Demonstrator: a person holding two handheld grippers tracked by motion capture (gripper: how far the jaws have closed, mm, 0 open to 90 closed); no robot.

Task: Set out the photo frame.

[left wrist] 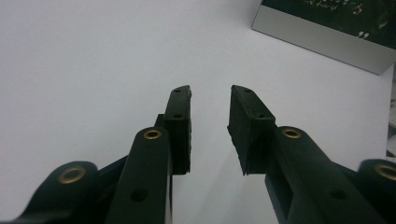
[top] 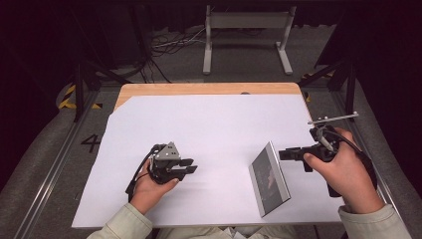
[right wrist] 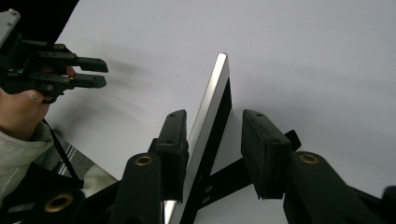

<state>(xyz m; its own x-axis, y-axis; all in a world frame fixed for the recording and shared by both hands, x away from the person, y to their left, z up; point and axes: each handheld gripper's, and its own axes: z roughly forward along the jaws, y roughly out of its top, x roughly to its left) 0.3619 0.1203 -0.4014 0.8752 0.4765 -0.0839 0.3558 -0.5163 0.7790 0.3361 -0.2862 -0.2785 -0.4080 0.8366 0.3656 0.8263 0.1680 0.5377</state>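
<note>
While the left hand-held gripper [top: 188, 166] was held spread and empty, the flat silver-edged dark frame [top: 268, 178] was straddled, unpinched, by the spread right hand-held gripper [right wrist: 212, 140].

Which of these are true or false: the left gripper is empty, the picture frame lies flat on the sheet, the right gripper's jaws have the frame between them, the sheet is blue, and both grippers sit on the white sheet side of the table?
1. The left gripper holds nothing. True: its jaws stand apart over bare sheet.
2. The picture frame lies flat. False: it stands tilted on its edge.
3. The frame's edge sits between the jaws of the right gripper. True, though the right pad stands clear of it, so no grip.
4. The sheet is blue. False: it is white.
5. The left gripper touches the frame. False: it is well apart from it.
</note>
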